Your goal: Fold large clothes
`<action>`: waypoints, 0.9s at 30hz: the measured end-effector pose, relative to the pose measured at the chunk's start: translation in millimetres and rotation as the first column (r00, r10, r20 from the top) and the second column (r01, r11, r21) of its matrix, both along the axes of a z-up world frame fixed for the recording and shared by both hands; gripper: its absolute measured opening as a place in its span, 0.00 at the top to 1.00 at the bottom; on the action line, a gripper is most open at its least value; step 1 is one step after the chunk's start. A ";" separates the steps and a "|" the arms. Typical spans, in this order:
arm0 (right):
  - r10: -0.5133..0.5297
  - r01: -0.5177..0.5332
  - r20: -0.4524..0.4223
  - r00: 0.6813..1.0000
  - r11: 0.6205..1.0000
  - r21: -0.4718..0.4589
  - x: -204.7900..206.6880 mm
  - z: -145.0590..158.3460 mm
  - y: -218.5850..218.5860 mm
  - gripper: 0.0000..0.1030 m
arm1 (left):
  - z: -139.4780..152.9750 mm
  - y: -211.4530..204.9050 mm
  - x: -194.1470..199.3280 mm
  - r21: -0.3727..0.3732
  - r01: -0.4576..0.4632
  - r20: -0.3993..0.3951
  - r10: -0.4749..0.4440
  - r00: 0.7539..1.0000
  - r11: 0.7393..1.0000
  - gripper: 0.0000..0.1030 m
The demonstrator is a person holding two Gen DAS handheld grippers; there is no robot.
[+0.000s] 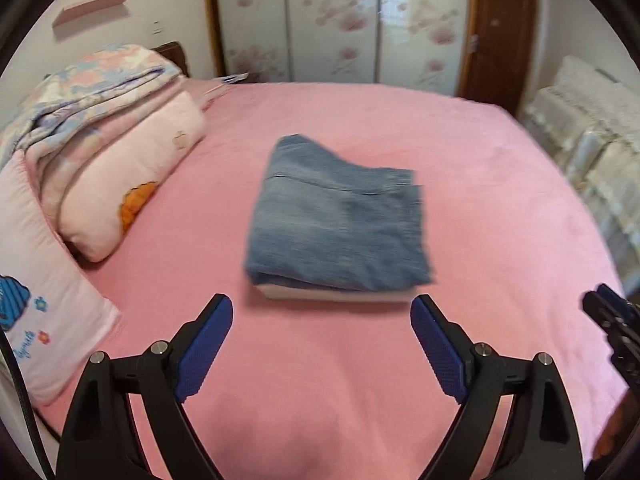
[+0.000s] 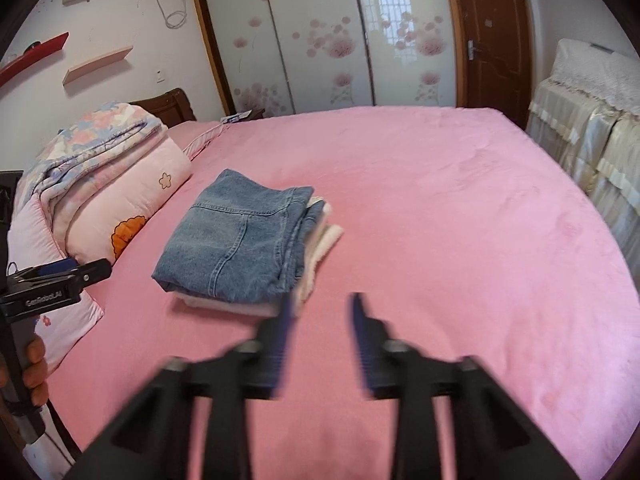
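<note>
A folded blue denim garment (image 1: 340, 224) lies on the pink bed (image 1: 320, 380), resting on a folded white cloth (image 1: 332, 294). In the right wrist view the denim (image 2: 240, 240) sits left of centre with the white cloth (image 2: 324, 236) showing under its right edge. My left gripper (image 1: 322, 340) hangs above the bed in front of the stack, jaws wide open and empty. My right gripper (image 2: 322, 320) is blurred, jaws partly apart with nothing between them, just right of the stack's near corner. Each gripper shows at the edge of the other's view.
Folded quilts and pillows (image 1: 104, 128) are piled along the bed's left side. A wardrobe (image 2: 320, 32) with flowered doors and a brown door (image 2: 496, 40) stand beyond the bed. A lace-covered piece of furniture (image 2: 592, 128) stands at the right. A hand (image 2: 34, 364) grips the left tool.
</note>
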State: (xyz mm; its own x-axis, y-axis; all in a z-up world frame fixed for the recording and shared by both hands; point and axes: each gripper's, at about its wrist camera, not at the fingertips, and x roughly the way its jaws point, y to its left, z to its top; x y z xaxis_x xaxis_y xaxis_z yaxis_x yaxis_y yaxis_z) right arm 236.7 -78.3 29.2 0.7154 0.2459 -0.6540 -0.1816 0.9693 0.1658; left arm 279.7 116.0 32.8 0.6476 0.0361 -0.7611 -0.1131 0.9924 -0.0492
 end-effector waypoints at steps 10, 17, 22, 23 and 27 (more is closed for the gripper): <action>-0.018 0.018 0.004 1.000 1.000 -0.003 -80.6 7.1 -30.0 0.54 | -5.6 -62.2 -80.7 -0.037 0.057 -0.008 -0.058 0.998 0.998 0.13; -0.057 0.057 -0.002 0.998 0.998 0.008 -136.2 1.9 -52.2 0.54 | -12.9 -83.7 -133.7 -0.080 0.016 -0.009 -0.017 1.000 0.997 0.13; -0.109 0.109 0.027 0.994 0.994 -0.021 -171.5 -1.5 -62.2 0.54 | -16.5 -89.1 -163.2 -0.127 -0.004 -0.023 0.002 1.000 0.992 0.13; -0.109 0.110 0.030 0.994 0.994 -0.019 -175.9 -1.9 -63.1 0.54 | -16.8 -90.7 -169.8 -0.129 -0.008 -0.016 0.006 1.000 0.992 0.13; -0.115 0.115 0.013 0.993 0.993 -0.009 -199.2 -9.3 -63.4 0.46 | -20.7 -101.1 -191.0 -0.101 -0.013 -0.015 0.011 1.000 0.995 0.13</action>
State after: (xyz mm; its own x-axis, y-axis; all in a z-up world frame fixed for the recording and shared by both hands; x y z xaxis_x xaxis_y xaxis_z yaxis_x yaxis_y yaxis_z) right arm 37.5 -141.7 20.0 0.7468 0.1552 -0.6467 -0.0708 0.9854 0.1548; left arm 88.7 14.9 12.1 0.6369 -0.0341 -0.7702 -0.1263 0.9809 -0.1479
